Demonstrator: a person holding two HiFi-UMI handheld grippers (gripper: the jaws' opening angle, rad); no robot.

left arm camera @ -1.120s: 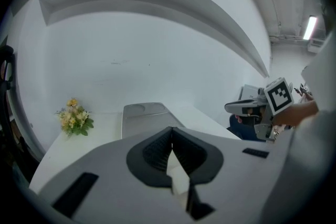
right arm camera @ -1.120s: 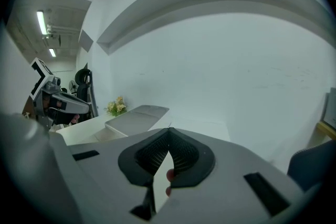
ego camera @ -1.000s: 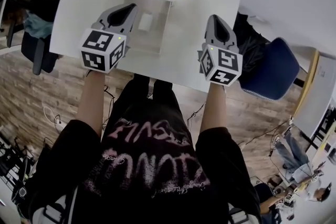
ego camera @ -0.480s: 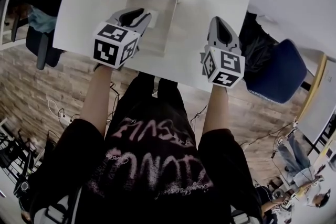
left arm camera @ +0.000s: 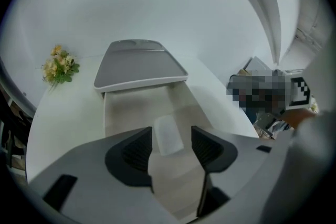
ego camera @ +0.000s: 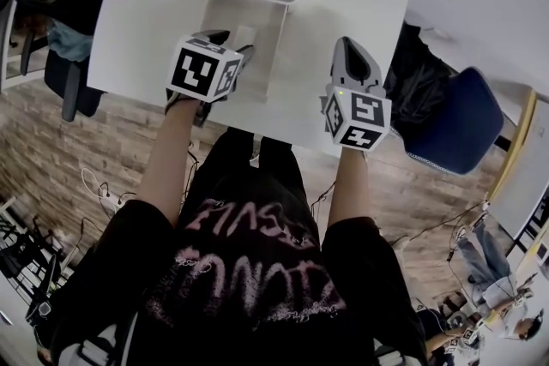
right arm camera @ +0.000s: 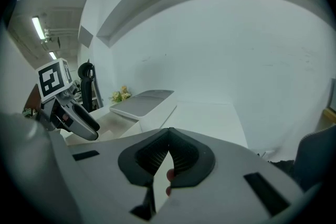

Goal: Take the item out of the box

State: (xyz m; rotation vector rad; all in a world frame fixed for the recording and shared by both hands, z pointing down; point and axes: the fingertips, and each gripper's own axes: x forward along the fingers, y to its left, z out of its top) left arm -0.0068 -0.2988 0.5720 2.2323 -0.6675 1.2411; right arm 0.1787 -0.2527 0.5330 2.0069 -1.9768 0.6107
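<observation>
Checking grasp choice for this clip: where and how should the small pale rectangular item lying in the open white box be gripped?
Probably grip the small pale rectangular item across its two long edges, from above: it lies flat in the open white box, whose walls block a side approach. The left gripper, jaws just opened, hangs above with the item framed between them, untouched.

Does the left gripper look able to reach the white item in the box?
Probably yes: the lid is up, and the left gripper's jaws have just been opening, framing the white item in the box without touching it.
</observation>
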